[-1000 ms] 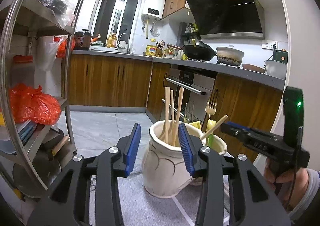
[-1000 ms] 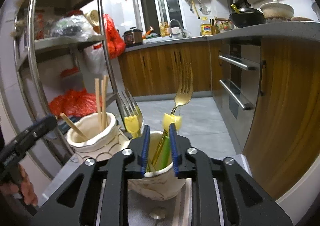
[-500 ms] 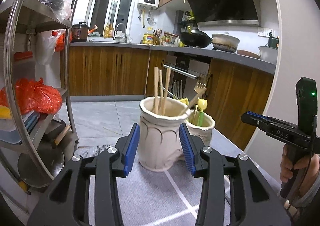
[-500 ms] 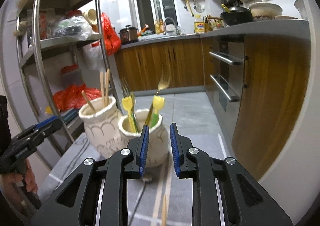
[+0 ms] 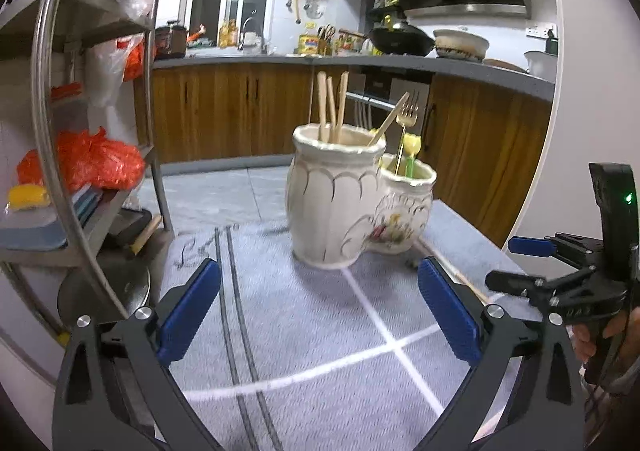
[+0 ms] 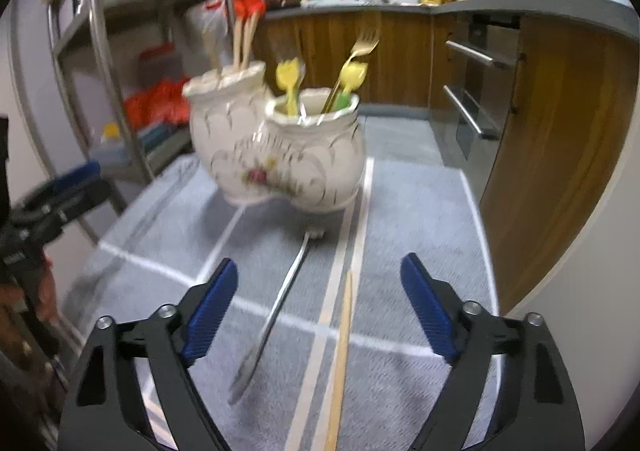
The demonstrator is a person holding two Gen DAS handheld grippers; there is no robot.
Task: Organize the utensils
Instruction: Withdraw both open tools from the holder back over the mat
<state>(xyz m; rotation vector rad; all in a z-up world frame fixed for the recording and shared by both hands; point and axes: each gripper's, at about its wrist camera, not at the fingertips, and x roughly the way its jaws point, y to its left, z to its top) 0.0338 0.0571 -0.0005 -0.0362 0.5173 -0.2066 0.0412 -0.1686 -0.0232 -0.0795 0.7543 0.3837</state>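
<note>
Presently both sets of tongs are empty, and their jaws are opening, already spread wide with nothing between the blue pads. The right tongs [image 6: 318, 309] hang over two loose utensils lying on the grey striped cloth [image 6: 420, 219] that covers the counter: a metal utensil [image 6: 276, 311], its far end almost under the holder, and a wooden chopstick [image 6: 340, 355] just beside it on the right, roughly parallel. The left tongs [image 5: 320, 311] hover over bare cloth, well short of the ceramic holder [image 5: 344, 203].

Risks noted, near to far:

1. The two loose pieces lie close together. A closing grip centred between them could catch both, or pinch one and flick the other off the cloth.
2. Both pieces are thin and lie flat on the fabric. In my judgement the pads may slide over them or snag the cloth, dragging it and whatever stands on it.
3. The metal utensil's far tip sits at the foot of the holder. Pulling it at an angle could nudge the holder.
4. The holder is a joined pair of pots. The taller pot [image 6: 224, 131] carries wooden sticks [image 5: 332, 107]; the shorter pot [image 6: 316, 159] carries gold forks [image 6: 356, 59] with yellow-green handles. These lean outward, so a careless insertion could knock them or tip one out.
5. The right view is blurred, so exact alignment over either piece cannot be confirmed.
</note>
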